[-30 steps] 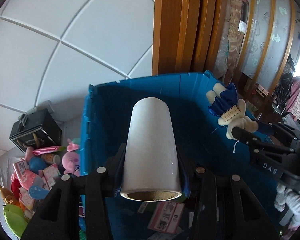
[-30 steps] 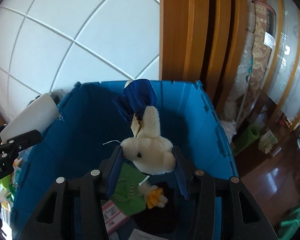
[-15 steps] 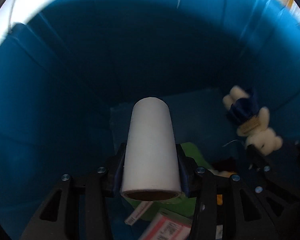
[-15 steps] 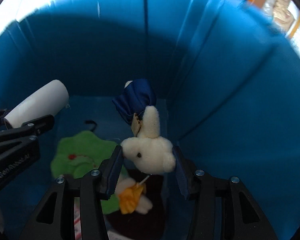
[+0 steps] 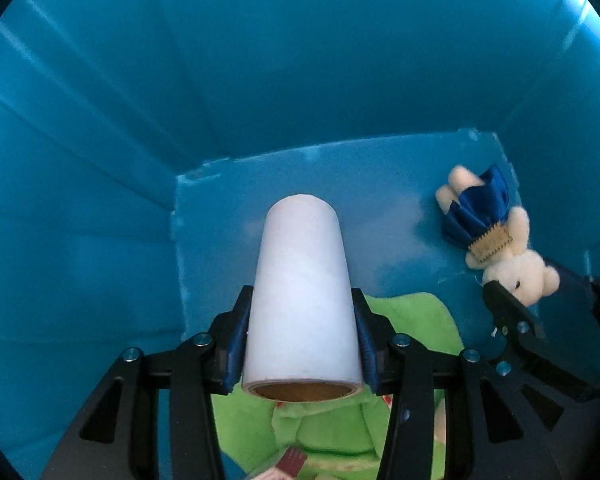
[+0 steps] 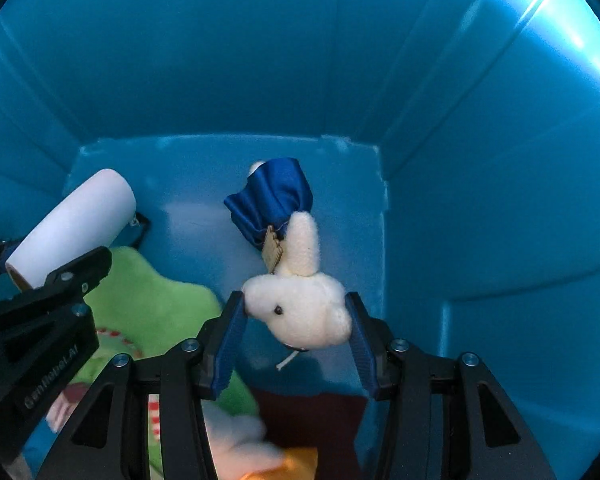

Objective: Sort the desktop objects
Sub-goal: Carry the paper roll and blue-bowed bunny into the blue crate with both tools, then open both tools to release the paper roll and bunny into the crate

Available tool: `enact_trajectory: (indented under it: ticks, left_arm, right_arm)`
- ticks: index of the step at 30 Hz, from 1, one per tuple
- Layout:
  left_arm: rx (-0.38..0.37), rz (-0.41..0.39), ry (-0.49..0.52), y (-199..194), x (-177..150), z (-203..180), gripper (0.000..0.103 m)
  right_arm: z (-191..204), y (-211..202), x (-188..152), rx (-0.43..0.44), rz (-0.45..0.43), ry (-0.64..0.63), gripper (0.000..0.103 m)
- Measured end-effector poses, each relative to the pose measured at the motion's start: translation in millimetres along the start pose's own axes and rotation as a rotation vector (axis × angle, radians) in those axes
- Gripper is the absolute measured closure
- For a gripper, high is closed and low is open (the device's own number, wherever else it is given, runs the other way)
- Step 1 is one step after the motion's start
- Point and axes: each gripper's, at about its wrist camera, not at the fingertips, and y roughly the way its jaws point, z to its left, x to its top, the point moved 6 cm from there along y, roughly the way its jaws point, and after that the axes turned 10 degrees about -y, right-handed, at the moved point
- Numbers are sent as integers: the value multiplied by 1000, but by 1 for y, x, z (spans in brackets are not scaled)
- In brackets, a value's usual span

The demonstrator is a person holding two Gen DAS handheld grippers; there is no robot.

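Both tools are down inside the blue bin [image 5: 284,80], pointing at its floor. My left gripper [image 5: 300,336] is clamped on the white paper roll [image 5: 300,292], pads pressed to both sides, cardboard core end toward the lens, centre of the left view. My right gripper [image 6: 296,336] pinches the white plush rabbit [image 6: 300,308] by its head, centre of the right view; its blue satin dress [image 6: 272,200] hangs away toward the bin floor.

Progress, as I judge it: some sorting is done. A green plush [image 6: 148,300] with red-and-white trim, something dark red [image 6: 308,412] and a yellow-and-cream soft toy [image 6: 260,456] lie along the bottom edge. These two items are carried in but not let go; release is what's left for them. Whatever remains outside the bin, I cannot tell from here.

View differences: the left view shows the roll's hollow core and the rabbit side-on at right, its paper tag [image 5: 490,242] toward the lens. Only the right view shows the dark red piece, the yellow toy, and lettering on the left tool's body at lower left.
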Motion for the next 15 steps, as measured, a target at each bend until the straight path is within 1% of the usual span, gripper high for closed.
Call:
enact_trajectory:
  ticks: [3,5,8,10,11,12,14,15]
  left_arm:
    - [10,0,0,4,-9,-5,58]
    - [16,8,-1,5,-13,-6,58]
    - [27,25,-15,6,-20,-7,58]
    - [31,14,-19,2,-23,-8,53]
    - [31,12,-16,1,-24,-10,43]
    - [43,5,-13,-1,-25,-10,40]
    - [45,5,-16,-4,-29,-12,39]
    - [41,7,-23,-6,-30,-12,39]
  right_arm:
    - [-5,8,-3,5,-6,17,52]
    - [-6,11,-4,-6,-11,8,51]
    - [-4,15,-9,-17,5,-17,50]
    - [0,18,-14,-22,13,-35,50]
    - [1,20,-16,-22,15,-43,50]
    - [3,21,-18,-24,17,-52,49]
    - [3,22,-22,-38,20,-66,48]
    - [2,21,-23,-39,21,-65,45]
